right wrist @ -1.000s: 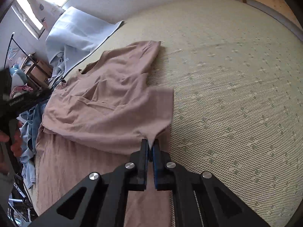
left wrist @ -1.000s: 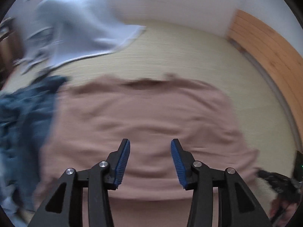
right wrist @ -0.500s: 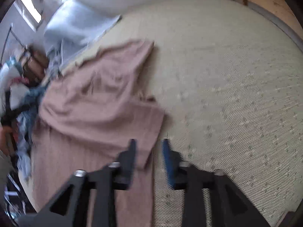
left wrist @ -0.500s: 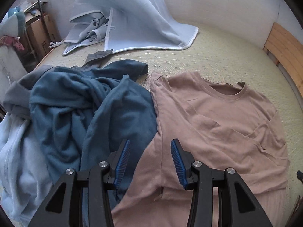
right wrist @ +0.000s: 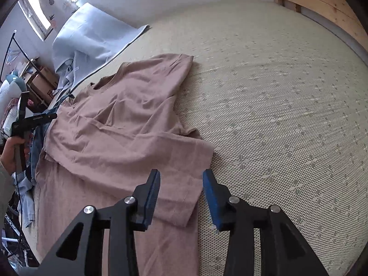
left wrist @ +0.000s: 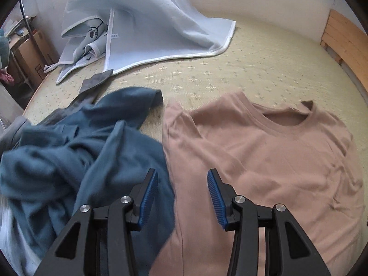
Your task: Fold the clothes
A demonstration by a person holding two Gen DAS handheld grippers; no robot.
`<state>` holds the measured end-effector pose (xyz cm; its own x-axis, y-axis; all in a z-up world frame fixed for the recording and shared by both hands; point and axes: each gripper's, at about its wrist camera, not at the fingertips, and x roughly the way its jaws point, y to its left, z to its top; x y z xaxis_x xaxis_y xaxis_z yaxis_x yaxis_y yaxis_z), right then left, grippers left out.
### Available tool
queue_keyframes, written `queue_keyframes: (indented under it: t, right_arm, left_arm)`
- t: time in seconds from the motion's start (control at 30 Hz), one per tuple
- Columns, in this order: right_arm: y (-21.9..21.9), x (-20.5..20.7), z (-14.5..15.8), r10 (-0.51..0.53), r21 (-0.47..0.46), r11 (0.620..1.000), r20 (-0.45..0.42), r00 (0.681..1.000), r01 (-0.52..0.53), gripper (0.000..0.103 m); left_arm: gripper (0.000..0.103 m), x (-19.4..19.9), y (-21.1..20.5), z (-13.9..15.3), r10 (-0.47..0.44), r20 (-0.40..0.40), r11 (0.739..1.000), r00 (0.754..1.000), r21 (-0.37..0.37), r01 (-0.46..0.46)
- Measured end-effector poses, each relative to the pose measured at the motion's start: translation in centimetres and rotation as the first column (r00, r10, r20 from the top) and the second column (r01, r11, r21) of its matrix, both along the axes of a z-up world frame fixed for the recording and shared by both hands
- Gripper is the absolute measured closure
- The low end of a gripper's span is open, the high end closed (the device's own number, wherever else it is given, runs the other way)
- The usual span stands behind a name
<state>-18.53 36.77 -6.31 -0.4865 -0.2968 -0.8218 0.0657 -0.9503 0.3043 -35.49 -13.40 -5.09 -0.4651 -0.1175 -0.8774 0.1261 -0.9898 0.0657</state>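
A dusty-pink T-shirt [left wrist: 264,161] lies on the woven mat, neckline away from me, with its right side folded over the body; it also shows in the right wrist view [right wrist: 119,128]. My left gripper [left wrist: 182,197] is open and empty, hovering above the shirt's left edge where it meets a crumpled dark blue garment [left wrist: 76,154]. My right gripper [right wrist: 180,195] is open and empty, just above the corner of the folded-over flap [right wrist: 197,154]. The left gripper's handle [right wrist: 27,122] and the hand holding it show at the far left of the right wrist view.
A pale blue blanket [left wrist: 142,30] is heaped at the back left. A grey garment [left wrist: 92,85] lies beside the blue one. A wooden headboard [left wrist: 345,43] borders the mat on the right. Boxes and a rack [right wrist: 39,82] stand off the bed's left side.
My right gripper has opened and let go of the shirt flap, which now lies on the shirt. My left gripper has swung left, from over the shirt's middle to its left edge.
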Motion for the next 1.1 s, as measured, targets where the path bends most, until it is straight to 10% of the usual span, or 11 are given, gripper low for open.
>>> queue_keyframes:
  t: [0.13,0.33,0.97,1.07,1.1]
  right_arm:
    - [1.0,-0.3,-0.2,-0.047,-0.015,0.999,-0.005,0.999,0.047,0.061]
    - [1.2,-0.9,-0.5,-0.066,-0.025,0.997,-0.007,0.998,0.066,0.061]
    - [-1.6,-2.7,-2.2,-0.040,0.045,0.998,-0.027,0.999,0.041,0.061]
    - [-2.1,-3.0,-2.6,-0.043,0.058,0.997,-0.032,0.999,0.045,0.066]
    - [-2.2,-3.0,-2.7,-0.043,0.071,0.996,-0.036,0.998,0.046,0.084]
  left_arm:
    - [0.057,-1.6,-0.6,-0.5,0.017,-0.009,1.000,1.000,-0.016,-0.017]
    - [0.097,-2.7,-1.9,-0.7,0.044,-0.025,0.999,0.999,-0.014,-0.045]
    - [0.099,-1.4,-6.1,0.8,0.117,-0.132,0.992,0.984,0.070,-0.109]
    - [0.099,-1.2,-6.3,0.8,0.120,-0.134,0.991,0.984,0.080,-0.110]
    - [0.099,-1.2,-6.4,0.8,0.121,-0.135,0.990,0.983,0.083,-0.111]
